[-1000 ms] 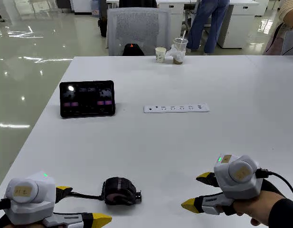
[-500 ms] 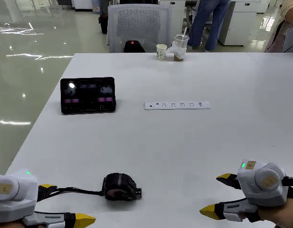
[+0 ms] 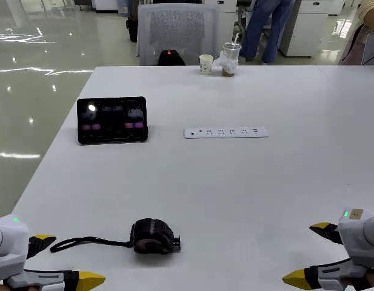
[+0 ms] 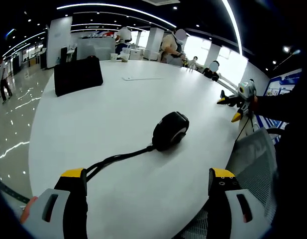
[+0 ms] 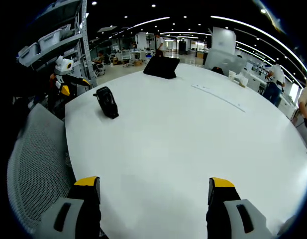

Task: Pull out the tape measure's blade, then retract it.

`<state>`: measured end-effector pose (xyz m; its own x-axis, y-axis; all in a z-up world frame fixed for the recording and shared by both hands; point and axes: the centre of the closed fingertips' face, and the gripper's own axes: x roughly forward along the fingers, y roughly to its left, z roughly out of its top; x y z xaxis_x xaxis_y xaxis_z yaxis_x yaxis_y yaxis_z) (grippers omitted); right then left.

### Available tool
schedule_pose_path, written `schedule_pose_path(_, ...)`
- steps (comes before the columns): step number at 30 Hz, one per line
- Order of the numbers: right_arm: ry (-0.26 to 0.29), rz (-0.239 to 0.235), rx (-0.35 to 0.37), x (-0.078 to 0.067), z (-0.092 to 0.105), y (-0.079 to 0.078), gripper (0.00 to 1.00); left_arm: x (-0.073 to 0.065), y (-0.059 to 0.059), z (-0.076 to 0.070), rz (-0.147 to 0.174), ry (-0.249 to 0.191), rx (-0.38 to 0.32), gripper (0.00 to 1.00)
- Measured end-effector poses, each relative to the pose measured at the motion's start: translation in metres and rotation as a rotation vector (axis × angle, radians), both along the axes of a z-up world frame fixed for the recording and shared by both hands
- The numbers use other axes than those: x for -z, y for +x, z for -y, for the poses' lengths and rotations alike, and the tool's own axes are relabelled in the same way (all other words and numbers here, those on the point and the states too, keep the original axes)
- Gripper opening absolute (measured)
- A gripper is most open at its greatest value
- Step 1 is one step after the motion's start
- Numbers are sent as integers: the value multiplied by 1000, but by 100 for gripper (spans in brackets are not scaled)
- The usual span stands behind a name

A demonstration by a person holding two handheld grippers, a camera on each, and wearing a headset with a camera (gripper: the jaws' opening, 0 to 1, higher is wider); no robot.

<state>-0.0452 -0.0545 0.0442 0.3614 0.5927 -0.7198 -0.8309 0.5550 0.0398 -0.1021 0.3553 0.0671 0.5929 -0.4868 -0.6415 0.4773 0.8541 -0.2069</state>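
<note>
1. The tape measure (image 3: pixel 153 236) lies on the white surface (image 3: pixel 235 182), lower left-centre of the head view, with no blade drawn out. Its black strap (image 3: pixel 83 243) trails toward the lower-left corner.
2. The left claw (image 3: pixel 65 259), in the lower-left corner, has its jaws wide apart and empty, near the strap's end.
3. The right claw (image 3: pixel 308 253), in the lower-right corner, is likewise apart and empty, well apart from the tape measure.
4. Risk: pulling the blade without the tape measure clamped would likely drag it across the smooth surface.
5. Risk: closing on the strap instead leaves the tape measure loose, and letting an extended blade go abruptly could make it whip back.
</note>
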Motion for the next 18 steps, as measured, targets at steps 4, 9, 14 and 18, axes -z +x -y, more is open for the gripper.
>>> schedule_pose_path(4,30,-18,24,-3,9,-3,99,-3,-1,-5,-1,5,-1,99)
schedule_pose_path(9,44,-31,26,-6,18,-10,99,-4,-2,-11,3,15,-8,99)
schedule_pose_path(14,24,-31,28,-10,28,-14,99,-5,-5,-13,-5,10,1,99)
schedule_pose_path(18,20,-21,28,-14,34,-13,99,-6,-6,-14,-6,21,13,99)
